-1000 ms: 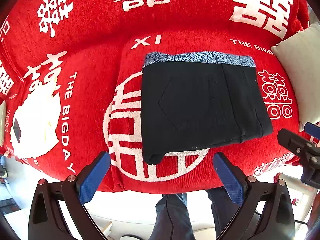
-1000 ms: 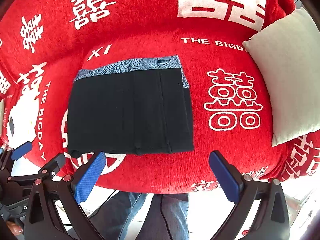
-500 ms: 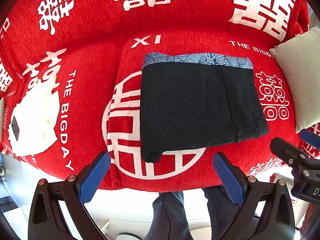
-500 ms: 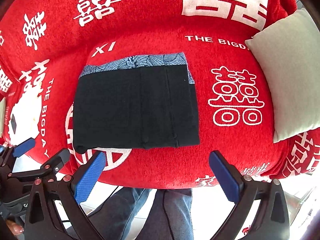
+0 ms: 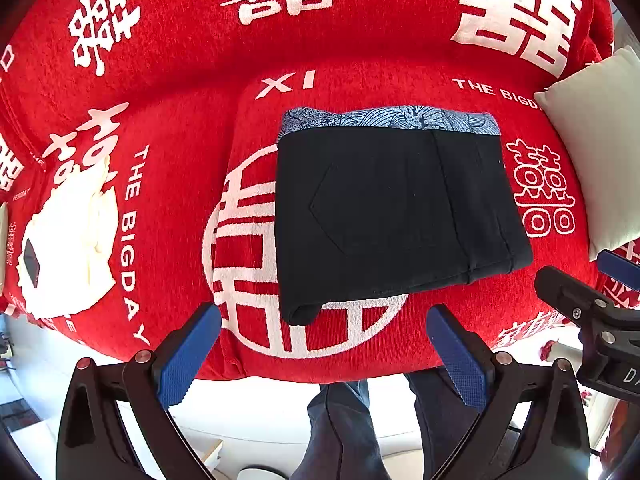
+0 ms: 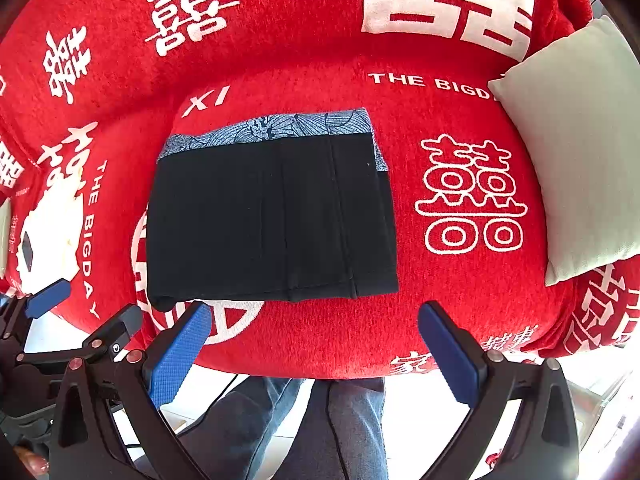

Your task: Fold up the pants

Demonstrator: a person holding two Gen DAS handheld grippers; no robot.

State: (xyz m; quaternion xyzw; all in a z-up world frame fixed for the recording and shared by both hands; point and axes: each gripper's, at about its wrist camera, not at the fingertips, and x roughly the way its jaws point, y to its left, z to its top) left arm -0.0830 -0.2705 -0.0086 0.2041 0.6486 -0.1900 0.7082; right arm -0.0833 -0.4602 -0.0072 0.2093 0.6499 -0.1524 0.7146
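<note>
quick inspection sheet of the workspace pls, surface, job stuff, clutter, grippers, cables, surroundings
surface: red sofa cover with white printed characters, seat cushion serves as the work area
job's things: black pants folded into a compact rectangle, flat on the seat, patterned blue-grey lining showing along the far edge
clutter: pale cushion at the right; cream cloth with a small dark object on it at the left
grippers: left hand-held gripper open, empty, short of the pants; right hand-held gripper open, empty
cables: thin dark cable hanging below the seat front
surroundings: person's legs in jeans, light floor
</note>
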